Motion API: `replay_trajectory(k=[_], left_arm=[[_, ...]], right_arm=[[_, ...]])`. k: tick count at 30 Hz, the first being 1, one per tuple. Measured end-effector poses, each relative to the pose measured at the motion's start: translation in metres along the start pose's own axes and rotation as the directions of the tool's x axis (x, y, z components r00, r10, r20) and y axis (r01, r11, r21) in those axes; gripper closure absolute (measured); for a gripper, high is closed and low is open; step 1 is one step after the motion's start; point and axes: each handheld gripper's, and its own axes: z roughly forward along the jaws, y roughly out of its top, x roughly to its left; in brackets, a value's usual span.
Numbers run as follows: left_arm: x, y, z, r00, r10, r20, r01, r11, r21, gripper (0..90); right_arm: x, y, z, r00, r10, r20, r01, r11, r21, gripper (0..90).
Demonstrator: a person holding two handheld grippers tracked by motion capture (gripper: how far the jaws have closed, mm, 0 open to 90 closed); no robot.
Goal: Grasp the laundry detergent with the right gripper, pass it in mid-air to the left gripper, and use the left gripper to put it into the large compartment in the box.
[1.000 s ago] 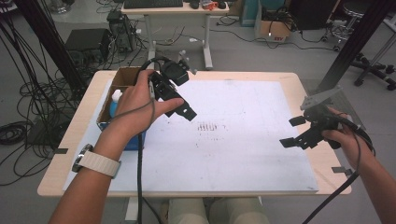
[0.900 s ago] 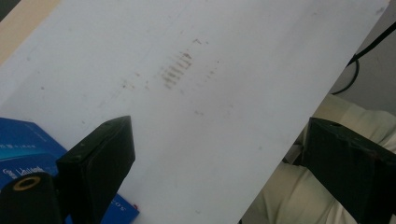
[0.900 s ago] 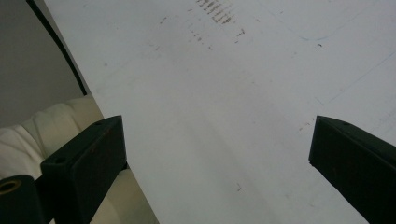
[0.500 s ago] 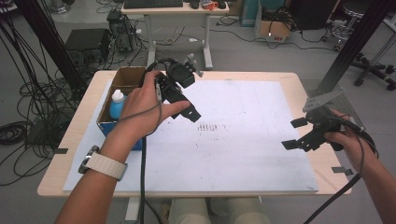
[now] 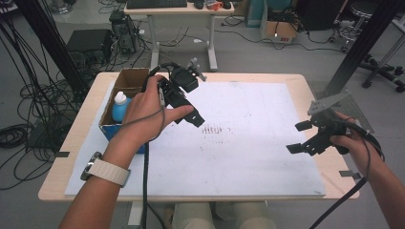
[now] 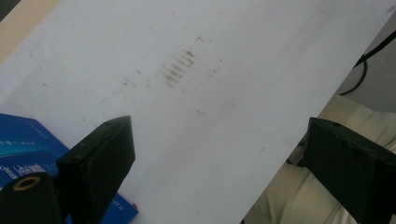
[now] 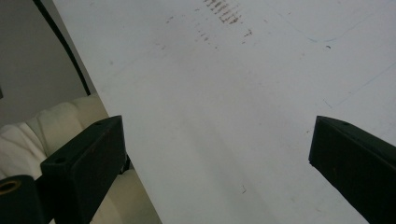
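Note:
My left gripper (image 5: 185,110) is held in a hand above the left part of the white board (image 5: 258,109), next to the cardboard box (image 5: 135,75). Its jaws stand wide open with nothing between them, and in the left gripper view (image 6: 217,135) they frame the board and a patch of brown smudge marks (image 6: 178,69). My right gripper (image 5: 299,137) hovers over the board's right edge, also open and empty (image 7: 215,128). A bottle (image 5: 119,104) with a white cap and blue body stands in the box.
The box has a blue side (image 6: 28,142) and sits at the table's left edge. The smudge marks (image 5: 214,129) lie mid-board. Cables hang from both grippers. The person's pale trousers (image 7: 56,126) show beyond the near edge. Desks and cables surround the table.
The left hand and its gripper have shifted a little to the right, uncovering the bottle in the box. The right gripper has barely moved. Both stay open.

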Motion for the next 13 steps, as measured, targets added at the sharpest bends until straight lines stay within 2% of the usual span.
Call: replay_trajectory(k=[13], left_arm=[[0.0005,0.0001,0.0,1.0,0.003,-0.001,-0.003,1.0,-0.003,9.9]], right_arm=[[0.0006,0.0009,0.0012,1.0,-0.002,-0.002,0.002,1.0,-0.001,4.2]])
